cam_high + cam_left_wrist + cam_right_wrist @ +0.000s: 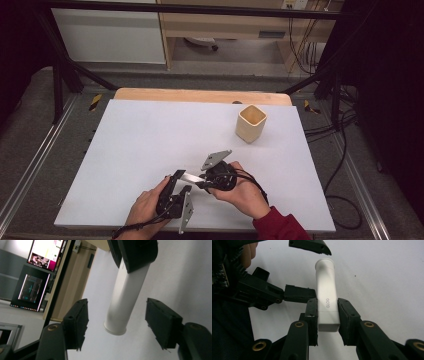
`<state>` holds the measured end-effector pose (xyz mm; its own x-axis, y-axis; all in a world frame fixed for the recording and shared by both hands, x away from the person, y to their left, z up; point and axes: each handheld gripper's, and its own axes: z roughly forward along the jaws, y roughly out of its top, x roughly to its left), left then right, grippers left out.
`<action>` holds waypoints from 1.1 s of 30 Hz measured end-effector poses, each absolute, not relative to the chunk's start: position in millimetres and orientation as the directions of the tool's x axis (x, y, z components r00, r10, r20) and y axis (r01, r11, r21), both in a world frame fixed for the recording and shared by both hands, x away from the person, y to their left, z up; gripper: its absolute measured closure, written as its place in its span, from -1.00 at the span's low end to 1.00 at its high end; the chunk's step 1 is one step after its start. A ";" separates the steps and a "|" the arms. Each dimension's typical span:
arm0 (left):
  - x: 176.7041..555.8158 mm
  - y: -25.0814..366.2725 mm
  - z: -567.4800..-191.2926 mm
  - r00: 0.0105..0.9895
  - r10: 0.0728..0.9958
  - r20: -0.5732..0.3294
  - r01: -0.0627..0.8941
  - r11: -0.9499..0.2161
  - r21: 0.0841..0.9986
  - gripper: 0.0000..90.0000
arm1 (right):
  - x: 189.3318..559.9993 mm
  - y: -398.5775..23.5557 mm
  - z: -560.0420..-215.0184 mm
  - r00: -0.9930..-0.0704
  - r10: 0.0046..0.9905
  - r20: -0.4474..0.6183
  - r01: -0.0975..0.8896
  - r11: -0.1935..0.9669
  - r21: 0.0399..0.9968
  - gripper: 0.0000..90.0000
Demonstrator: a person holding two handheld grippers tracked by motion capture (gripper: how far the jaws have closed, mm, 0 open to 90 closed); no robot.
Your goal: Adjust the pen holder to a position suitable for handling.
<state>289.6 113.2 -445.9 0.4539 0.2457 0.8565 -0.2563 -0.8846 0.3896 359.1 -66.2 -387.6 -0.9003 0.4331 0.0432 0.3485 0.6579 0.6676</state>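
Glue stick point(326, 302): white, smooth plastic tube, squarish flat butt, flared round cap end, "GLOO" printed on the side. It's held off the table point(150, 135), above the near edge, a bit right of centre. Right gripper point(327, 315) is clamped on the butt end, pads pressing both sides. Long axis runs from the right gripper straight toward the left gripper point(120, 322), cap end leading. The cap end sits between the left jaws, which stand apart from it on both sides, no pad contact yet; gap looks roughly even. Left gripper is the one placed to take the cap. Tan square-mouthed cup point(251, 123) stands well apart, toward the far right corner.
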 end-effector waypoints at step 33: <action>287.4 110.9 -448.6 0.408 0.157 0.900 -0.286 -0.914 0.288 0.10 | 355.7 -62.8 -385.8 -0.902 0.427 0.071 0.357 0.642 0.678 0.58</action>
